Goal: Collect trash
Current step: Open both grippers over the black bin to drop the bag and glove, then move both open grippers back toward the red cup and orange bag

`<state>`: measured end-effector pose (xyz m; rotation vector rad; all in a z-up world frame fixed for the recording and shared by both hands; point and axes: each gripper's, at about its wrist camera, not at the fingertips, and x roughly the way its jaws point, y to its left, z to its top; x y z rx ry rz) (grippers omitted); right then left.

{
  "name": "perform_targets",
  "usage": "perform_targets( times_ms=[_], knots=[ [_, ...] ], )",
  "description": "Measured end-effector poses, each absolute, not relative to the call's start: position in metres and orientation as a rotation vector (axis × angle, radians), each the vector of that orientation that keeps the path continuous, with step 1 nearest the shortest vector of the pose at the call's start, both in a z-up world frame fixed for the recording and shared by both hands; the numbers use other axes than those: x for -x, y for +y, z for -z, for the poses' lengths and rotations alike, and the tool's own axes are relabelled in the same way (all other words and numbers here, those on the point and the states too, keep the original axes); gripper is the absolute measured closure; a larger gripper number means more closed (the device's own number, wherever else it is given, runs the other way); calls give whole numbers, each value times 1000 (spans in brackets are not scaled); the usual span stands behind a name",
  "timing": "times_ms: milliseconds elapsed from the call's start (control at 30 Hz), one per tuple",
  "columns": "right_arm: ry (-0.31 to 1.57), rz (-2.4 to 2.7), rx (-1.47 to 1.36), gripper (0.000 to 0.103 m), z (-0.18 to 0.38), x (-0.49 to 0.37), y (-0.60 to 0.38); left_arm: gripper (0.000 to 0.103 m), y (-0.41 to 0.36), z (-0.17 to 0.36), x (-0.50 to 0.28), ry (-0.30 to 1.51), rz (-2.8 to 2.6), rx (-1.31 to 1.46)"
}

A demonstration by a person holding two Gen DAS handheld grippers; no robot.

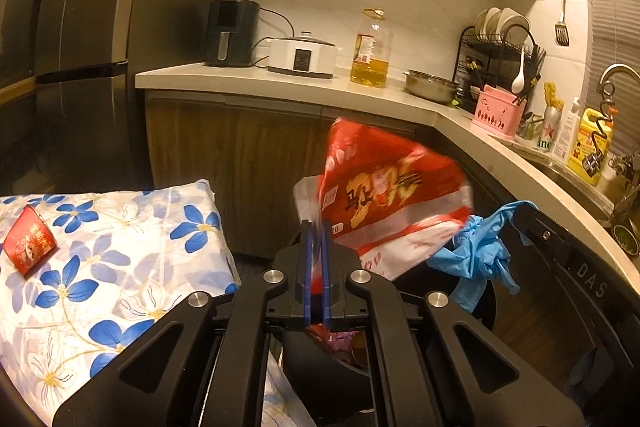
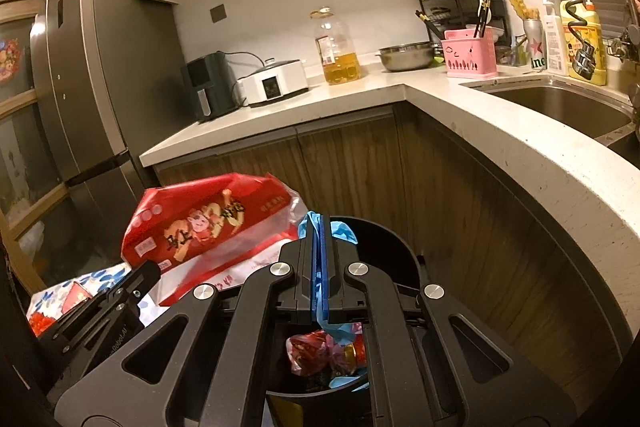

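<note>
Our left gripper (image 1: 316, 227) is clamped tight on the edge of a red plastic bag (image 1: 384, 187), which hangs above the black trash bin (image 2: 384, 235). Our right gripper (image 2: 319, 223) is pinched closed on a blue glove (image 2: 340, 230) over the same bin.

Only the right wrist view looks down into the bin, where we see crumpled red and pink wrappers (image 2: 316, 351). Only the left wrist view shows the floral tablecloth (image 1: 120, 239) clearly, with a red paper cup (image 1: 29, 243) lying on it, well apart from the bin.

In the left view our own linkage hides most of the bin, and the bag's print is blurred.
</note>
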<state>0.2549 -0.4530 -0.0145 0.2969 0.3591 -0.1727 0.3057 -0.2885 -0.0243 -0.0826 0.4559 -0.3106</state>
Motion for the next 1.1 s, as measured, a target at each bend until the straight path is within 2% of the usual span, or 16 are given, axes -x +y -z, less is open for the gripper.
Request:
perform_targets(
  times_ms=[100, 167, 200, 300, 333, 433, 567, 767, 1100],
  knots=[
    [373, 172, -294, 100, 16, -257, -453, 97, -293, 25, -306, 455, 328, 69],
    [375, 174, -295, 94, 17, -257, -453, 81, -294, 26, -306, 454, 337, 63],
    [375, 177, -295, 92, 17, -258, -454, 76, -294, 26, -306, 451, 339, 60],
    [371, 187, -300, 74, 18, -256, -457, 58, -290, 29, -306, 450, 333, 65],
    [374, 189, -306, 67, 19, -256, -458, 48, -288, 29, -306, 451, 330, 71],
    [377, 195, -311, 59, 21, -254, -459, 40, -279, 32, -306, 458, 317, 89],
    [382, 198, -312, 44, 22, -250, -458, 17, -265, 34, -303, 463, 294, 106],
    [383, 211, -278, 26, 23, -238, -444, 7, -243, 38, -288, 440, 208, 60],
    [364, 222, -231, 15, 22, -214, -412, 6, -206, 36, -259, 430, 115, 7]
  ],
)
